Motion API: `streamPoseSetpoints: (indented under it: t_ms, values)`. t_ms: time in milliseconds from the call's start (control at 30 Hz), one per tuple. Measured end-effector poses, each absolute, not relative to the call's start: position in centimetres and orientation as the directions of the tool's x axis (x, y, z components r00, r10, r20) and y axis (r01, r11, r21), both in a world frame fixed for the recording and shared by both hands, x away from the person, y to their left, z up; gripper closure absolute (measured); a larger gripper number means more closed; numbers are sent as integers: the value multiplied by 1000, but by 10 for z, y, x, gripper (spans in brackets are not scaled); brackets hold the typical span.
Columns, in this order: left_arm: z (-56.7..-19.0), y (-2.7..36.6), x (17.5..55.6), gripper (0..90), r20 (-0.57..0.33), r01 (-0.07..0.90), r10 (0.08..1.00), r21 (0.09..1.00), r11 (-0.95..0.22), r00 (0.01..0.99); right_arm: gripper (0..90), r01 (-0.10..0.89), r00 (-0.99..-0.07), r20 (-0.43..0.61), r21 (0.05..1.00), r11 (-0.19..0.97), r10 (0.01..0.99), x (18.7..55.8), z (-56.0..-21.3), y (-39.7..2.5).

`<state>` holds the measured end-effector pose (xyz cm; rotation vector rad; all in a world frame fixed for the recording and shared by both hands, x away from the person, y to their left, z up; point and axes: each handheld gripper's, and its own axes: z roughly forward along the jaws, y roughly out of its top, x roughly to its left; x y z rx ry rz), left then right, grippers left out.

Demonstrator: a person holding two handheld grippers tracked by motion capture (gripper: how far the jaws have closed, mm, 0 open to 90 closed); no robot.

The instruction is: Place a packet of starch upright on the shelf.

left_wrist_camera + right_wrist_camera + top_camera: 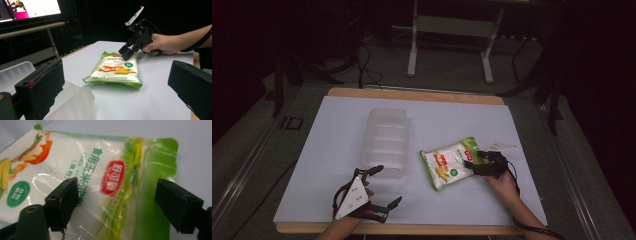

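White and green plastic makes up the food pouch point(452, 162), which is seen lying flat on the white sheet point(332, 130) covering the table, right of the middle and nearer the right edge than the left. A red label and green printing are seen on the pouch in the right gripper view point(100, 177), along with a picture of corn and vegetables.

The right gripper point(479, 162) is held low over the pouch's right end, close to the green border. In the right gripper view its two black jaws are spread wide, one over the white printed area and one at the green edge, with nothing pinched between them; whether they rest on the pouch cannot be told. From the left gripper view the same gripper point(127, 52) is seen angled down onto the far end of the pouch point(113, 70), with the person's right hand point(162, 43) behind it.

A clear plastic container point(384, 140) stands left of the pouch, near the middle of the sheet, apart from the pouch.

The left gripper point(387, 187) is held near the front edge of the sheet, just in front of the container's near end. Its jaws are parted widely and nothing is grasped; one jaw tip lies beside the container's front rim point(72, 100).
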<state>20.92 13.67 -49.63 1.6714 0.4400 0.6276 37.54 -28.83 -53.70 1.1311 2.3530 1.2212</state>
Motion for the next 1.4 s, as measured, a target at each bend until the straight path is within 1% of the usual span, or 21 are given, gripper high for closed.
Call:
streamPoseSetpoints:
  t_ms: [67, 200, 300, 400, 533, 600, 667, 767, 900, 1000, 1067, 1400]
  values:
    - [-496, 136, 210, 9, 164, -54, 603, 979, -196, 781, 230, 528, -669, 115, 768, 362, 734, 377, -537, -286]
    - [-497, 136, 210, 9, 162, -53, 602, 979, -195, 782, 319, 547, -678, 115, 738, 394, 726, 379, -537, -278]
    - [-497, 135, 210, 9, 161, -51, 601, 979, -196, 783, 387, 536, -682, 88, 735, 415, 726, 377, -536, -273]
    - [-497, 135, 210, 9, 161, -51, 602, 979, -196, 782, 501, 524, -684, 66, 737, 427, 726, 375, -534, -270]
    - [-497, 134, 210, 9, 165, -52, 601, 978, -201, 782, 704, 514, -682, 47, 741, 432, 730, 374, -532, -268]
    - [-497, 135, 210, 9, 166, -53, 603, 978, -200, 780, 775, 526, -689, 85, 741, 417, 720, 376, -530, -270]
    - [-497, 135, 210, 9, 163, -52, 604, 979, -197, 780, 820, 514, -702, 75, 741, 432, 708, 376, -525, -269]
    - [-497, 136, 210, 9, 164, -51, 607, 979, -198, 778, 833, 497, -712, 56, 743, 447, 700, 375, -517, -268]
    - [-496, 137, 210, 9, 166, -53, 610, 979, -198, 775, 838, 483, -724, 72, 763, 429, 686, 374, -508, -271]
    - [-497, 136, 210, 9, 167, -53, 610, 978, -201, 774, 841, 454, -736, 48, 775, 440, 676, 371, -501, -270]
    - [-497, 136, 210, 9, 171, -54, 611, 977, -206, 773, 843, 441, -745, 51, 786, 434, 665, 369, -496, -269]
    - [-496, 135, 209, 9, 179, -58, 612, 975, -213, 770, 850, 370, -785, 0, 801, 470, 619, 362, -472, -262]
